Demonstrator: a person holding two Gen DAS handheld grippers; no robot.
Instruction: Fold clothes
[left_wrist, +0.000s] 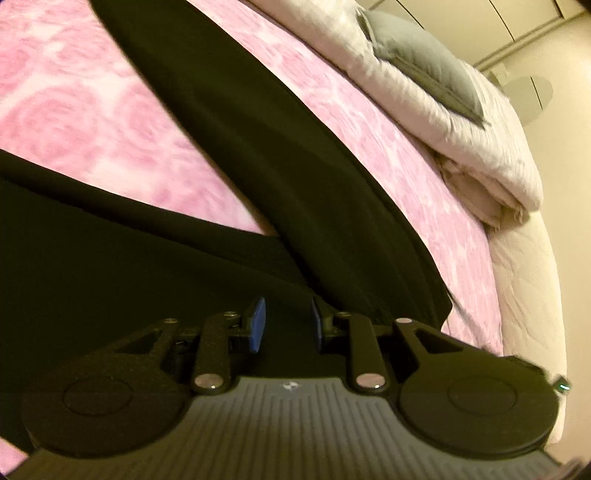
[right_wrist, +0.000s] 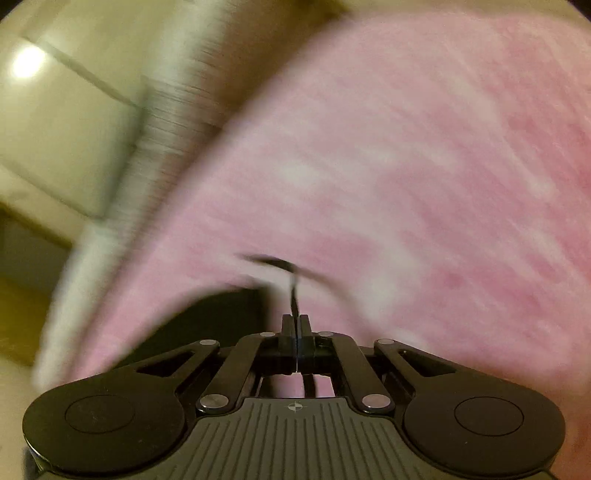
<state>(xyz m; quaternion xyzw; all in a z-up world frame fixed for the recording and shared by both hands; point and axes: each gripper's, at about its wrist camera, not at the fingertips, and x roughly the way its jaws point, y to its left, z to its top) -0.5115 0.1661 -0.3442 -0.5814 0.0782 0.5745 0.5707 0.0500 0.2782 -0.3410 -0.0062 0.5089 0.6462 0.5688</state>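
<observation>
A black garment (left_wrist: 236, 155) lies spread on the pink rose-patterned bedcover (left_wrist: 74, 110), two long parts running away from the camera. My left gripper (left_wrist: 286, 314) sits low over the near part of it, open, blue pads (left_wrist: 257, 325) apart with black cloth below and nothing pinched. The right wrist view is motion-blurred. There my right gripper (right_wrist: 295, 323) is shut on a thin black edge of the garment (right_wrist: 293, 291), which rises from the fingertips; more black cloth (right_wrist: 218, 314) hangs to the left, over the pink bedcover (right_wrist: 406, 166).
A folded white duvet (left_wrist: 454, 140) with a grey pillow (left_wrist: 424, 66) on top lies along the far right side of the bed. The white mattress edge (left_wrist: 524, 280) drops off at right. Pale panels (right_wrist: 62, 140) show left of the bed.
</observation>
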